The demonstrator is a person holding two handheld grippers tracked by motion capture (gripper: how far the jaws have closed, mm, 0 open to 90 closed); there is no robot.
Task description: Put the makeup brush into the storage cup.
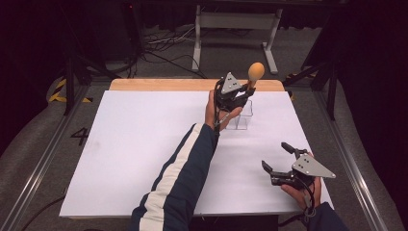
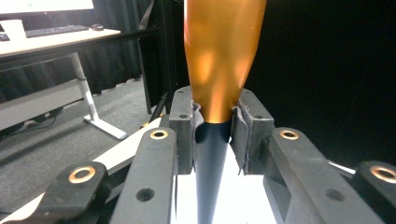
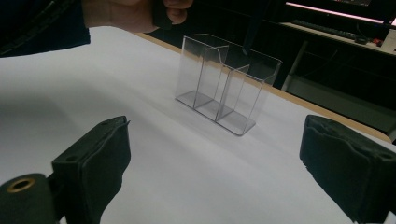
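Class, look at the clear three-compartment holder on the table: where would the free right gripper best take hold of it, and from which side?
Probably the top rim of an outer wall of the clear holder, approached from above. The walls are thin, upright and open-topped, so one finger could slip inside a compartment. The right gripper is open; the left gripper holds a wooden spoon over it.

Orange spoon [image 1: 255,72] upright over clear holder [image 1: 240,115]
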